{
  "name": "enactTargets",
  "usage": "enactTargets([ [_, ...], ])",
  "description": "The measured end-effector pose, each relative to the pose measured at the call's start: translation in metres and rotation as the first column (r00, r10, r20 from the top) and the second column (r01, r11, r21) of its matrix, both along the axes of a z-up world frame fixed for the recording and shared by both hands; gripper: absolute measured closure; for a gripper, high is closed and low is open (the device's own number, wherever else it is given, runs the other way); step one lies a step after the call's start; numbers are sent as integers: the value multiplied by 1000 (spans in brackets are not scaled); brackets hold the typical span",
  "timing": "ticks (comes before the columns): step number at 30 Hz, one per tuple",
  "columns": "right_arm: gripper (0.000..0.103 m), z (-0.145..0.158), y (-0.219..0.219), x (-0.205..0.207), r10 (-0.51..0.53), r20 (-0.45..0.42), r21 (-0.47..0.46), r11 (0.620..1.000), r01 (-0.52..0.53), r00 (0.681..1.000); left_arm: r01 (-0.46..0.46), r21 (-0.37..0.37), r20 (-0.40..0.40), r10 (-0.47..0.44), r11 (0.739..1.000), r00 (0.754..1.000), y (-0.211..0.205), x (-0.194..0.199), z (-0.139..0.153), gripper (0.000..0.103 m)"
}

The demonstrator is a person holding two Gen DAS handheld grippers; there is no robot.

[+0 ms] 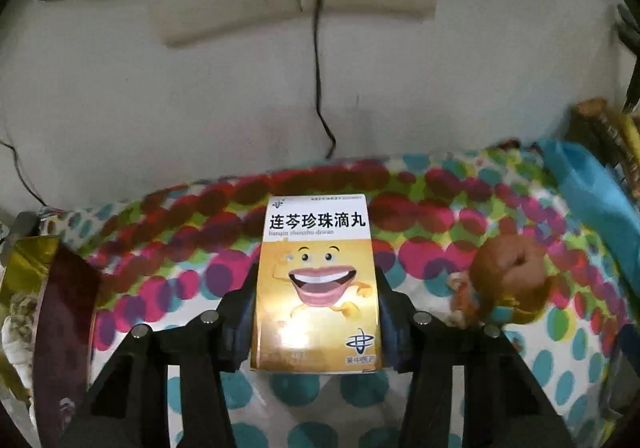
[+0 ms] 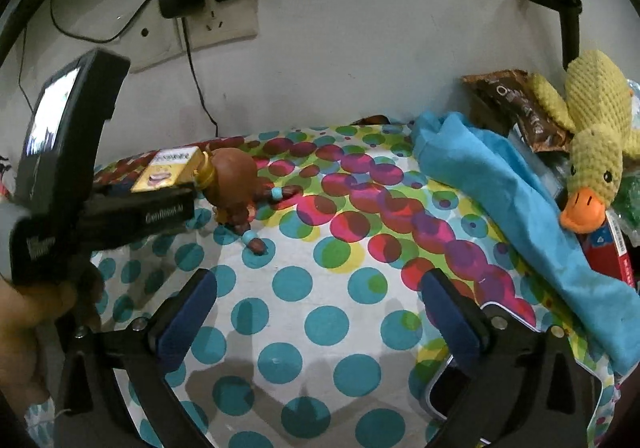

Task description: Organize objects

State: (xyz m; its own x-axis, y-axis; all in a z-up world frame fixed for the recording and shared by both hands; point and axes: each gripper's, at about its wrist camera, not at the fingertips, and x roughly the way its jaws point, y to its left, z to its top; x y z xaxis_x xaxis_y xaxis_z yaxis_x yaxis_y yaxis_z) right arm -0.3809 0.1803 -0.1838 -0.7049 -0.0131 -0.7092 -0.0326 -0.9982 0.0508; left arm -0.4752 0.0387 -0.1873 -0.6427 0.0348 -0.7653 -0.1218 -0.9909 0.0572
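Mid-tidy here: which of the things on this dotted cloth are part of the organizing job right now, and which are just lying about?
In play:
- medicine box, clamped in the left gripper
- right gripper, open and holding nothing

Lying about:
- brown figurine, beside the box
- blue cloth
- yellow plush duck
- brown snack packet
- wall socket and cables, fixtures only

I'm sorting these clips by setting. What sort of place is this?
Probably a home, at a table against a wall: a polka-dot tablecloth, a wall socket with plugged-in chargers, and household clutter such as a plush duck and a medicine box.
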Motion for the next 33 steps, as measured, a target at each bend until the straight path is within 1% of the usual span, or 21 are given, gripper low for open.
enactTargets([
  [1,0,-1,-1,-1,3,5,2,1000,-3,1000,-10,9,-22,10,1000,1000,-5,8,9,52],
  [3,0,-4,-1,-5,25,30,-12,1000,-24,999,-34,-3,-88,33,999,996,-18,32,31,52],
  [5,0,-8,0,-10,38,55,-36,999,-36,998,-41,-24,-134,37,999,990,-32,60,50,52],
  [6,0,-8,-1,-12,41,53,-50,998,-39,998,-44,-36,-158,38,998,987,-41,75,58,52],
  [7,0,-6,-1,-13,45,37,-60,997,-43,998,-54,-30,-170,48,998,984,-50,90,64,52],
  [9,0,0,-7,-16,55,-9,-55,997,-55,998,-63,-12,-169,60,998,984,-68,119,69,52],
  [10,0,2,-13,-21,54,-12,-33,998,-55,998,-73,6,-170,73,997,983,-76,135,71,52],
  [12,0,1,-28,-36,50,1,12,999,-50,999,-79,35,-174,84,996,981,-92,162,73,52],
  [13,0,0,-32,-41,49,1,20,999,-49,999,-90,48,-174,97,995,980,-104,176,72,52],
  [16,1,-7,-48,-66,35,54,50,998,-38,998,-113,97,-160,128,989,979,-126,214,64,52],
  [17,2,-12,-52,-75,20,83,71,997,-26,996,-120,104,-152,135,987,979,-129,221,60,52],
  [18,3,-15,-52,-83,-34,102,116,993,22,994,-122,107,-150,138,987,979,-133,228,56,52],
  [19,7,-16,-51,-88,-67,105,127,990,53,992,-126,110,-147,141,986,979,-134,231,52,52],
  [20,19,-15,-50,-91,-69,103,106,993,58,992,-125,116,-145,142,985,979,-136,234,50,52],
  [21,37,-16,-49,-94,-64,108,85,995,55,992,-125,120,-149,142,985,979,-138,234,49,52],
  [22,37,-18,-49,-96,-55,117,67,997,47,992,-133,117,-156,151,984,976,-140,233,48,52],
  [25,38,-18,-50,-96,-60,113,66,996,53,992,-151,137,-161,173,979,972,-146,232,50,52],
  [27,39,-17,-50,-95,-50,109,57,997,44,993,-157,135,-167,179,978,970,-147,233,51,52],
  [29,39,-14,-52,-91,-60,83,73,996,54,995,-164,125,-178,184,979,967,-148,236,51,52],
  [30,39,-9,-55,-87,-56,54,85,995,52,997,-167,124,-183,188,978,965,-148,236,52,52],
  [33,39,-4,-73,-77,-12,9,150,989,10,1000,-184,115,-192,204,976,960,-151,235,54,52],
])
